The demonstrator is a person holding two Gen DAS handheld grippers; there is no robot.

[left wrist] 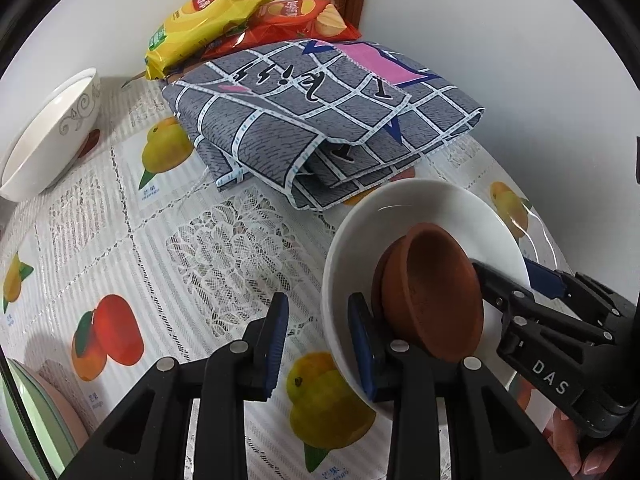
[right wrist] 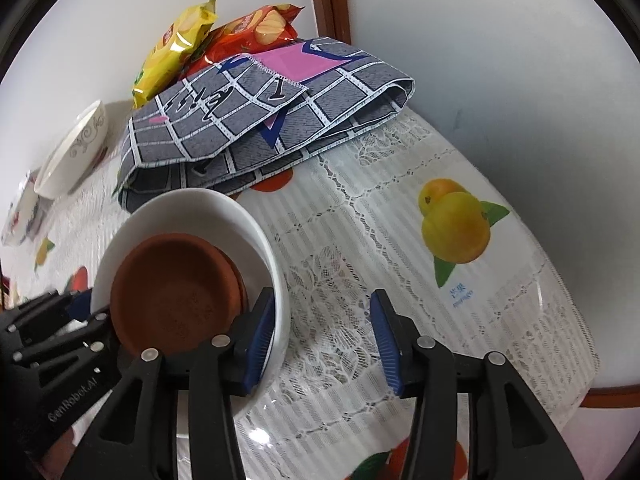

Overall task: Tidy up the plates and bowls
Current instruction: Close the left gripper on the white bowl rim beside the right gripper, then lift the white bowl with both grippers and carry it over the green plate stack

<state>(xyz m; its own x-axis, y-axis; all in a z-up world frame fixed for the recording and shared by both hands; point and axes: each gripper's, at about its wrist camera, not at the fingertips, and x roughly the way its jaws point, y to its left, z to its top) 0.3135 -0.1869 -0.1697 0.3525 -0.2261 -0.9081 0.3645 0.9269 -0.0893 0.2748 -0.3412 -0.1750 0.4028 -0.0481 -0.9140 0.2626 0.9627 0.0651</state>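
Observation:
A white bowl (left wrist: 432,208) (right wrist: 208,208) rests on the fruit-print tablecloth with two nested terracotta bowls (left wrist: 432,292) (right wrist: 172,296) inside it. My left gripper (left wrist: 320,340) (right wrist: 80,308) straddles the white bowl's near rim: one finger is inside beside the terracotta bowls, the other stands off outside with cloth showing in the gap. My right gripper (right wrist: 322,340) (left wrist: 506,276) straddles the opposite rim the same way, its outer finger well clear over the table. Neither pair of pads presses on the rim.
A folded grey checked cloth (left wrist: 320,120) (right wrist: 248,120) lies just behind the bowl, with yellow (left wrist: 208,16) and red (left wrist: 296,16) crisp bags against the wall. A white patterned bowl (left wrist: 52,132) (right wrist: 76,148) sits far left. Stacked green and pink plates (left wrist: 40,420) lie near left. The table's edge (right wrist: 608,396) curves round on the right.

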